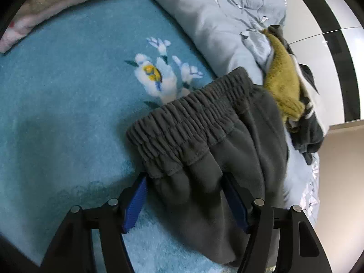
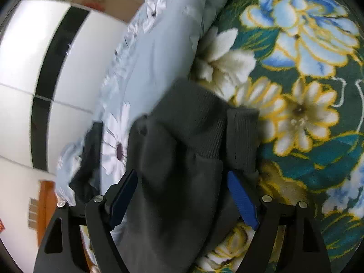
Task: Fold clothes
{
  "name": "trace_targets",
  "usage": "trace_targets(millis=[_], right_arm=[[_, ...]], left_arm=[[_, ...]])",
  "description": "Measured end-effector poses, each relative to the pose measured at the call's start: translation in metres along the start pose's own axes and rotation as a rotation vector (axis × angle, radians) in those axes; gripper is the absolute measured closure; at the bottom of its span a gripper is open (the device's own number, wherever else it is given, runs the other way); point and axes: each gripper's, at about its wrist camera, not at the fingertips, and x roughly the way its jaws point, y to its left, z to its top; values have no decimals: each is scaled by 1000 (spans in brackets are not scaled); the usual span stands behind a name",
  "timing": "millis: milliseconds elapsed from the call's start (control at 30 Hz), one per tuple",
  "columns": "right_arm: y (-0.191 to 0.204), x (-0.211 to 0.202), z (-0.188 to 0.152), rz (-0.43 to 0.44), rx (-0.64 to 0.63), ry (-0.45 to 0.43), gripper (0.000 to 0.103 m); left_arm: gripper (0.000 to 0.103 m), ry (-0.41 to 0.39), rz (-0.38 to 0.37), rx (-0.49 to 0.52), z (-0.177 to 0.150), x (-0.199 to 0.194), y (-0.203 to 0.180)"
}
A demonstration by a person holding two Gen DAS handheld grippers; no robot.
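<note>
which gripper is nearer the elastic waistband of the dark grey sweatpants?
Left. The left gripper straddles fabric just below the gathered waistband. The right gripper straddles the ribbed ankle cuffs end; no waistband in its view.

Your bed's teal floral blanket (image 1: 68, 95), grey sweatpants (image 1: 204, 136) on it, pale quilt (image 1: 216, 18) alongside, mustard garment (image 1: 284, 84) atop.

Teal fleece blanket w/ white flower (image 1: 68, 104), pale grey-blue quilt (image 1: 218, 16), dark green floral blanket (image 2: 307, 104), white wardrobe w/ black strips (image 2: 25, 52)
</note>
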Motion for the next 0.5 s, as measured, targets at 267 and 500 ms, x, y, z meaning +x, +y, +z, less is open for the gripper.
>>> trace_targets(millis=[267,500], right_arm=[[8,4,1,-69,49,-31,57],[31,-30,-3,6,-71,-88,91]], left_arm=[[33,-4,10,-48,1,0,-3],[35,2,-2,-63,0,-2,-3]])
